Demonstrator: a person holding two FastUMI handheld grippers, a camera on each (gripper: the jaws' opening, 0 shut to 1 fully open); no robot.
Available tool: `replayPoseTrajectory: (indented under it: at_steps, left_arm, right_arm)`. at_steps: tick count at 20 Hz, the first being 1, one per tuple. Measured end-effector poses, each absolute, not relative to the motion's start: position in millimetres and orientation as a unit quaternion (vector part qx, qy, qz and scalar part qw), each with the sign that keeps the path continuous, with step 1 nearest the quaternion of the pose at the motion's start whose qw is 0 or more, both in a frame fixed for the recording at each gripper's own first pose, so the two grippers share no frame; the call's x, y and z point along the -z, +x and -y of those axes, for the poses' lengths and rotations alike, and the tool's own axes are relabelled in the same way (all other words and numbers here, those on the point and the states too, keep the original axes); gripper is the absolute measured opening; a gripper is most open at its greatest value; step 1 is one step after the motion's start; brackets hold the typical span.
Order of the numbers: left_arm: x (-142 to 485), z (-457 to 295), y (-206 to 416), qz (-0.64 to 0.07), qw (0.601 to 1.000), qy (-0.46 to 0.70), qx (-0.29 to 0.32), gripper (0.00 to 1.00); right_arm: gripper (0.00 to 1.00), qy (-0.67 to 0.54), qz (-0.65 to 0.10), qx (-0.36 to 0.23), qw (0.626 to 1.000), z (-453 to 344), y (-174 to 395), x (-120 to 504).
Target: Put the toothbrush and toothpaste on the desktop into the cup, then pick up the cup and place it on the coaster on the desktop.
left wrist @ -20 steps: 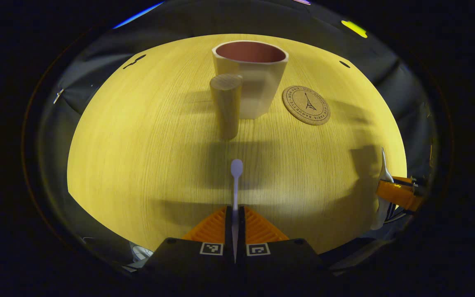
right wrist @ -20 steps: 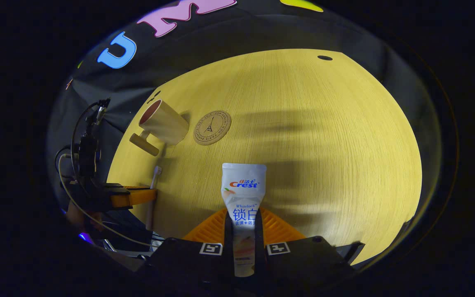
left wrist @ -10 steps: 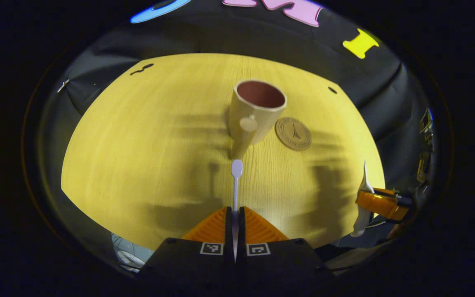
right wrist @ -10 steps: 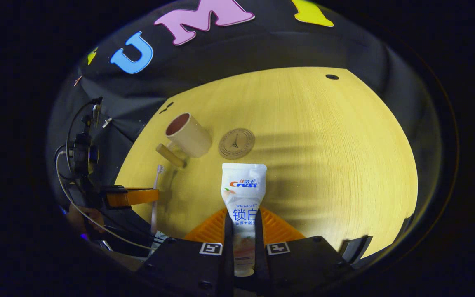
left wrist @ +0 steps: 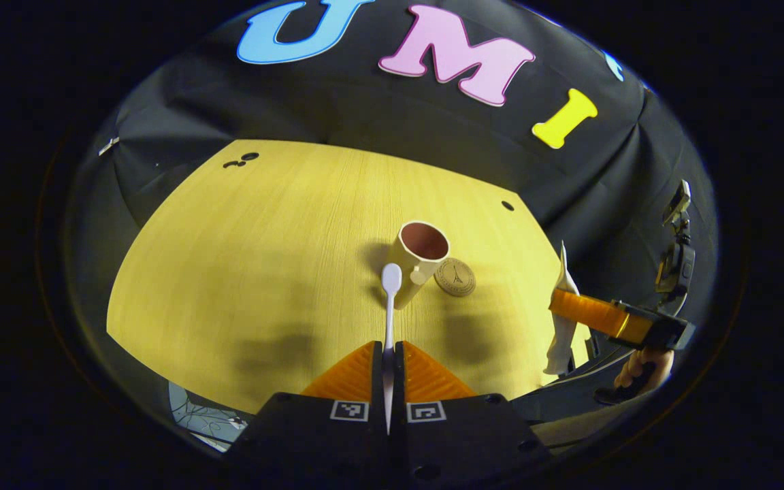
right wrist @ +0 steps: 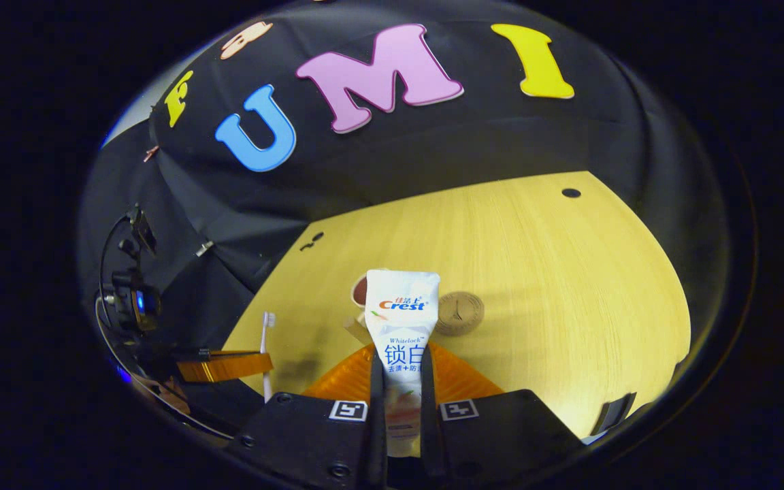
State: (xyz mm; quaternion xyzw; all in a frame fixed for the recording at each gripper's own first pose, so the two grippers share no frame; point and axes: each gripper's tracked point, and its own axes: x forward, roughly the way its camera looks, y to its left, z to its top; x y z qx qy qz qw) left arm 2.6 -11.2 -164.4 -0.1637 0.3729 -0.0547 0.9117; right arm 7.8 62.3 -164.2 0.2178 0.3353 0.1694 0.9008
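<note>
toothbrush (left wrist: 389, 309) sits clamped between my left gripper's (left wrist: 388, 354) two fingers, which press on its handle from both sides; the stem runs straight ahead and its head shows just short of the cup in the left gripper view. toothpaste (right wrist: 401, 327) is pinched the same way in my right gripper (right wrist: 401, 371), both fingers closed against the tube's lower part, the flat crimped end up and forward. both grippers are above the worktop (left wrist: 249, 258), with the things they carry clear of it.

past the toothbrush head i see the cup (left wrist: 421, 253) standing upright on the worktop, its dark reddish inside open to me, a peg-like handle (left wrist: 409, 287) pointing down toward my gripper. the coaster (left wrist: 454, 277) lies flat just beside the cup on its right, a round cork disc with a tower drawn on it; i cannot tell if the two touch. in the right gripper view the tube covers most of the cup (right wrist: 361, 294), and the coaster (right wrist: 459, 312) peeks out just to its right.

off to the right in the left gripper view my other gripper (left wrist: 572, 307) holds the tube edge-on, a hand (left wrist: 640, 364) behind it. beyond the worktop's far edge hangs the black cloth wall (left wrist: 365, 122).
</note>
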Motion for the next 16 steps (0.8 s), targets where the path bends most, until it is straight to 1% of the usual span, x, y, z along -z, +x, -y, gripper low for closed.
replayPoseTrajectory:
  at_steps: [4, 6, 11, 16]
  left_arm:
    - [146.0, -13.0, -11.2, -0.346, 0.924, -0.152, 0.066, 0.06]
    - [144.1, -24.4, -19.0, -0.340, 0.926, -0.151, 0.067, 0.06]
    - [146.2, -55.8, -39.9, -0.336, 0.928, -0.154, 0.050, 0.06]
    - [147.4, -84.3, -54.8, -0.336, 0.929, -0.154, 0.025, 0.06]
  right_arm:
    - [0.24, 0.221, -0.290, -0.172, 0.915, -83.5, 34.1, 132.8]
    - [0.24, 0.225, -0.276, -0.169, 0.919, -94.2, 52.4, 126.4]
    - [0.24, 0.237, -0.247, -0.164, 0.925, -119.8, 100.9, 122.7]
    - [0.24, 0.228, -0.216, -0.160, 0.936, -132.9, 150.8, 134.2]
